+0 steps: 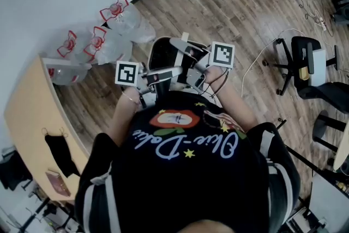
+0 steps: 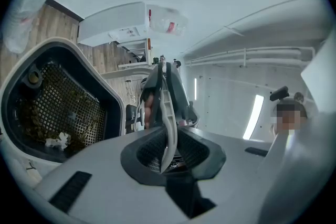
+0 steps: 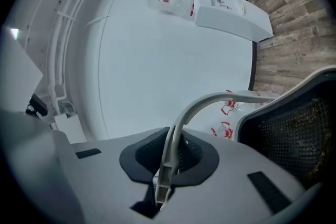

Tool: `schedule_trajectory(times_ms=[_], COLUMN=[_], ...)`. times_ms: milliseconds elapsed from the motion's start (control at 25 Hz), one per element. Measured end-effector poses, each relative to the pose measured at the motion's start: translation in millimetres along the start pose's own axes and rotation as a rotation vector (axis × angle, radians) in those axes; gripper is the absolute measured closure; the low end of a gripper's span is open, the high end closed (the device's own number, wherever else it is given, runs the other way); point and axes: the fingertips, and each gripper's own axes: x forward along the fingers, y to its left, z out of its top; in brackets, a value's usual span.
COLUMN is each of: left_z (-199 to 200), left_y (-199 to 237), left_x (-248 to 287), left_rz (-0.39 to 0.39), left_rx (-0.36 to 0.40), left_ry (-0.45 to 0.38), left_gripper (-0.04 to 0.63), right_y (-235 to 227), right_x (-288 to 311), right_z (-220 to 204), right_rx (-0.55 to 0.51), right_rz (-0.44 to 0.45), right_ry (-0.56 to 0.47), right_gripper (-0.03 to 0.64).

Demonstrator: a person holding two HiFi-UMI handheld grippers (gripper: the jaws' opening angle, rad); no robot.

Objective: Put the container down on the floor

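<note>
Firmly, left hand-held gripper (image 2: 168, 150) and right hand-held gripper (image 3: 169, 162) tight on the grey handle (image 3: 206, 103) of the container (image 2: 107, 102) just beyond.

- Head view: above the person (image 1: 191, 172), facing steeply down from a distance; container (image 1: 161, 54) at 12 o'clock.
- Left gripper view: level, very close on the handle (image 2: 167, 113); container (image 2: 79, 92) at 9 o'clock.
- Right gripper view: equally close on that handle (image 3: 181, 118); container (image 3: 294, 134) at 4 o'clock.
- All three share the container.
</note>
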Motion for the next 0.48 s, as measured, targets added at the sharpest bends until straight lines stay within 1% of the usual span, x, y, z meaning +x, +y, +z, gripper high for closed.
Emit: schedule_trajectory(times_ms=[400, 480], left_z=[-0.2, -1.7], left_y=[6.2, 6.2], left_x=[-2.8, 3.6], left_rz=[0.008, 0.015], left_rx=[0.010, 0.009], left_ry=[-0.008, -0.012], left_gripper=[0.541, 0.541], right_y=[-6.4, -6.0], right_x=[1.5, -4.1], right_z=[-1.5, 1.4], right_rx=[-0.003, -0.001], right_rz=[-0.006, -0.006], right_ry=[0.003, 0.009], right_gripper=[0.600, 0.600])
